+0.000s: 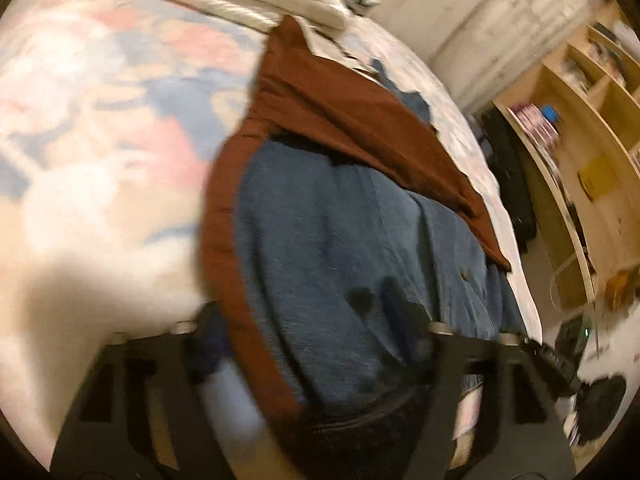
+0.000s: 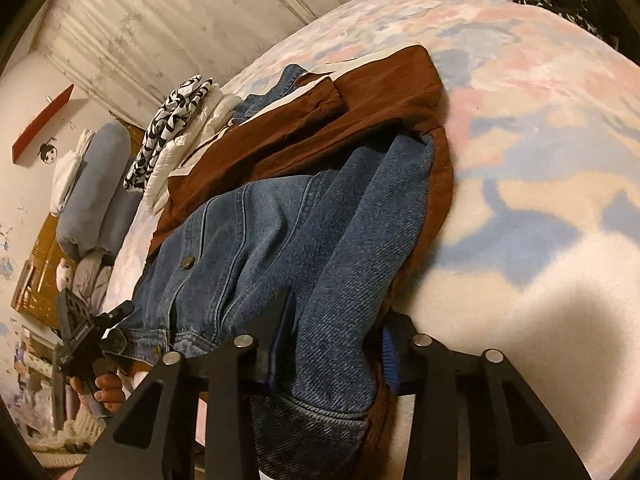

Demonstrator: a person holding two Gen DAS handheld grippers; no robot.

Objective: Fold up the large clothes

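Note:
A blue denim jacket (image 1: 340,232) lies on a rust-brown garment (image 1: 340,100) on the bed. The left wrist view is motion-blurred; my left gripper (image 1: 316,344) sits at the jacket's near hem, with denim and brown cloth bunched between its jaws. In the right wrist view the denim jacket (image 2: 256,240) lies over the brown garment (image 2: 312,120). My right gripper (image 2: 332,340) is shut on a fold of denim, the sleeve end hanging below its fingers. My left gripper (image 2: 108,328) shows at the far left, at the jacket's other hem corner.
The bed has a pastel floral blanket (image 2: 540,160). Folded white and black-patterned clothes (image 2: 180,120) lie beyond the jackets, with pillows (image 2: 92,188) further left. Wooden shelves (image 1: 580,140) stand beside the bed.

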